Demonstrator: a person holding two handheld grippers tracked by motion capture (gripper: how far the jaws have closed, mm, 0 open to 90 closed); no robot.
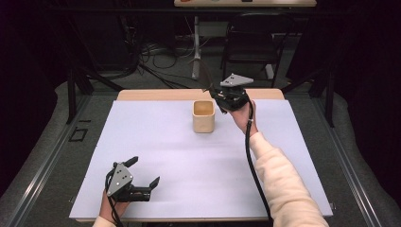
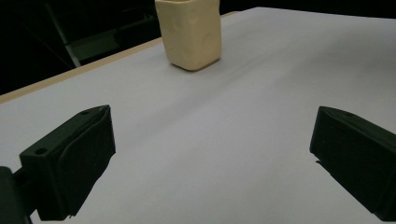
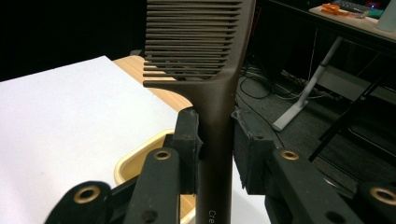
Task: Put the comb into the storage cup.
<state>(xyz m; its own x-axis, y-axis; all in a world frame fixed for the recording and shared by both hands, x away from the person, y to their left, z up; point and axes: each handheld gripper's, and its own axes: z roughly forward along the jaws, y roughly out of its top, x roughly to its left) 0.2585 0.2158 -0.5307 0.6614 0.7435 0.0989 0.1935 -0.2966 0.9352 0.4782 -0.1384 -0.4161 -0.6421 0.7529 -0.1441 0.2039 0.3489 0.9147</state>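
Dark brown comb (image 3: 212, 70) clamped by its handle between the fingers (image 3: 187, 149) of the right gripper (image 1: 226, 97), teeth end up and away from the hand, handle running down past the cream cup's rim. Cream cup (image 1: 204, 116) upright on the white-covered desk (image 1: 189, 161), near the far edge at about 12 o'clock from the desk's middle, mouth open and nothing seen inside. Right gripper raised just beside the cup at its 2 o'clock, comb tip rising darkly above the cup's far right corner. Left gripper (image 1: 142, 177) low at about 7 o'clock on the desk, well apart from the cup, fingers (image 2: 74, 158) spread wide with bare white surface between them. Same cup straight ahead at 12 o'clock in the left gripper view.
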